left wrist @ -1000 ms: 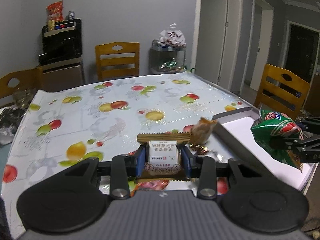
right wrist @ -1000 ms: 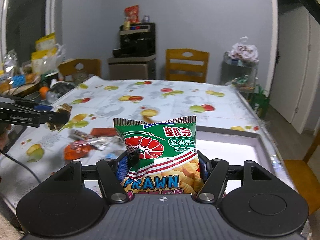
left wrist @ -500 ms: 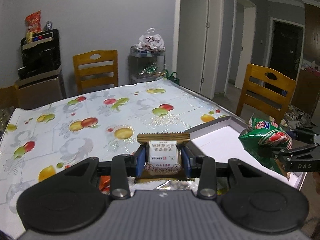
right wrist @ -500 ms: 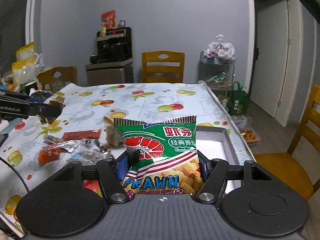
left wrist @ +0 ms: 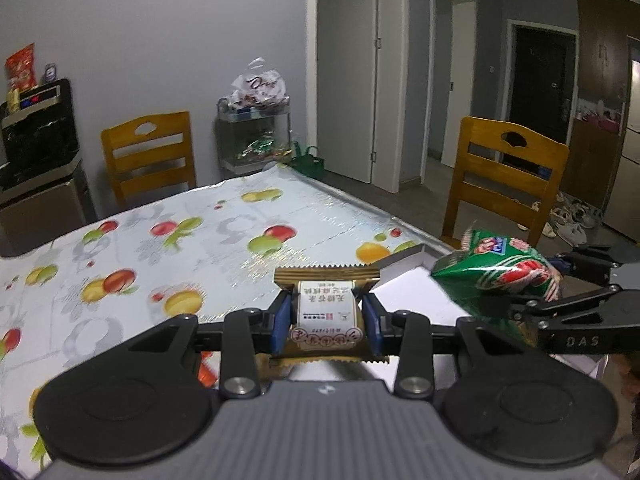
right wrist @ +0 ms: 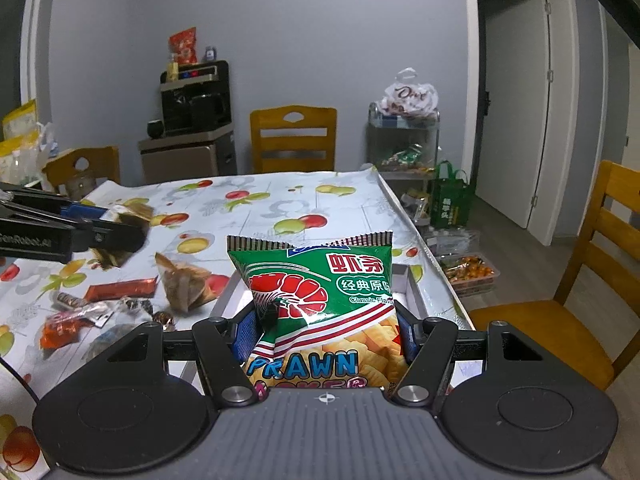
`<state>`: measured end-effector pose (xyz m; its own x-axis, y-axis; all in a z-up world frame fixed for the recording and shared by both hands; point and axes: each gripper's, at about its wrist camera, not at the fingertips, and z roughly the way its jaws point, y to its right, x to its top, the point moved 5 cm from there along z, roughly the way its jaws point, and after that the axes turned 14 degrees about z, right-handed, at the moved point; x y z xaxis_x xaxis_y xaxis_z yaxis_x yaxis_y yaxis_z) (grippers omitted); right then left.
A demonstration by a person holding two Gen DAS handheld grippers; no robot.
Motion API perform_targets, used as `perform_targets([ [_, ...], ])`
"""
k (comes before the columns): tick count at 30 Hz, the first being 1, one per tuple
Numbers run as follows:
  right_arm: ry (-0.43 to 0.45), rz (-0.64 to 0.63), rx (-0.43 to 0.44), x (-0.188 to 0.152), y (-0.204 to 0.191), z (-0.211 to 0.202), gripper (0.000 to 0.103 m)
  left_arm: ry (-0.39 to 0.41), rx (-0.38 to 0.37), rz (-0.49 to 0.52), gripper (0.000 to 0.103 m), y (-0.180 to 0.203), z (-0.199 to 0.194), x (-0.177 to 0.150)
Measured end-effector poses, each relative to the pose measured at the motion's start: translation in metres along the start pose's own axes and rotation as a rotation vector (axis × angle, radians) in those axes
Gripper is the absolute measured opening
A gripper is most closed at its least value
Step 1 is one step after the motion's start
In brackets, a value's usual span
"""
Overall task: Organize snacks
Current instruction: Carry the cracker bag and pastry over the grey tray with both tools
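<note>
Dim indoor light, cool grey cast, strong fisheye bending

Door frames bow at the edges; glare streaks the glossy bench (left wrist: 280, 216) cloth; the left tongs (right wrist: 120, 232) and far chairs look motion-blurred; corners vignette dark.

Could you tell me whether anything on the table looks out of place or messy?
Yes: several small wrapped snacks, such as an orange-red flat packet and a tan pyramid-shaped pouch, lie scattered loose on the fruit-print tablecloth beside the white tray, not sorted.

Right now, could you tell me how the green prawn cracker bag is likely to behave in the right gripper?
The prawn cracker bag looks puffed and creased, so probably light and squashy. Its glossy film may slip. The right gripper is closed on its lower half, so the top could flop.
</note>
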<state>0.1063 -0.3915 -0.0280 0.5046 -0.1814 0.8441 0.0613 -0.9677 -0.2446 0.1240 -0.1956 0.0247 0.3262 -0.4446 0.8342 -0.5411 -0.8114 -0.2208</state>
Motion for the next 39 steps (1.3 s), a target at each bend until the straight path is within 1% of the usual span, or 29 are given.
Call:
perform_targets([
  [3,0.01,0.003,-0.019,0.005,0.003,0.004,0.065,0.012,-0.004,0.014,0.036,0.007,0.012,0.012],
  [9,0.018,0.047,-0.045,0.013,0.011,0.015,0.065,0.026,0.001,0.003,0.036,0.009,0.032,0.028],
  [15,0.009,0.059,-0.079,0.012,0.016,0.028,0.065,0.019,0.001,-0.007,0.036,0.007,0.056,0.034],
  [19,-0.011,0.069,-0.1,0.01,0.019,0.039,0.065,-0.008,-0.003,-0.009,0.036,0.01,0.075,0.03],
  [22,-0.036,0.076,-0.106,0.005,0.02,0.048,0.065,-0.036,-0.031,-0.022,0.036,0.014,0.091,0.024],
  [24,-0.05,0.078,-0.106,0.001,0.021,0.053,0.065,-0.05,-0.046,-0.014,0.036,0.02,0.1,0.019],
  [27,-0.065,0.079,-0.11,-0.003,0.023,0.06,0.065,-0.07,-0.045,0.011,0.036,0.028,0.113,0.012],
  [31,-0.085,0.077,-0.106,-0.008,0.021,0.067,0.065,-0.088,-0.056,0.015,0.036,0.035,0.128,0.005],
  [34,-0.086,0.073,-0.124,-0.007,0.02,0.068,0.065,-0.104,-0.051,0.019,0.036,0.036,0.138,0.001],
  [39,-0.113,0.077,-0.146,-0.008,0.021,0.072,0.066,-0.134,-0.07,-0.004,0.036,0.032,0.148,-0.005],
])
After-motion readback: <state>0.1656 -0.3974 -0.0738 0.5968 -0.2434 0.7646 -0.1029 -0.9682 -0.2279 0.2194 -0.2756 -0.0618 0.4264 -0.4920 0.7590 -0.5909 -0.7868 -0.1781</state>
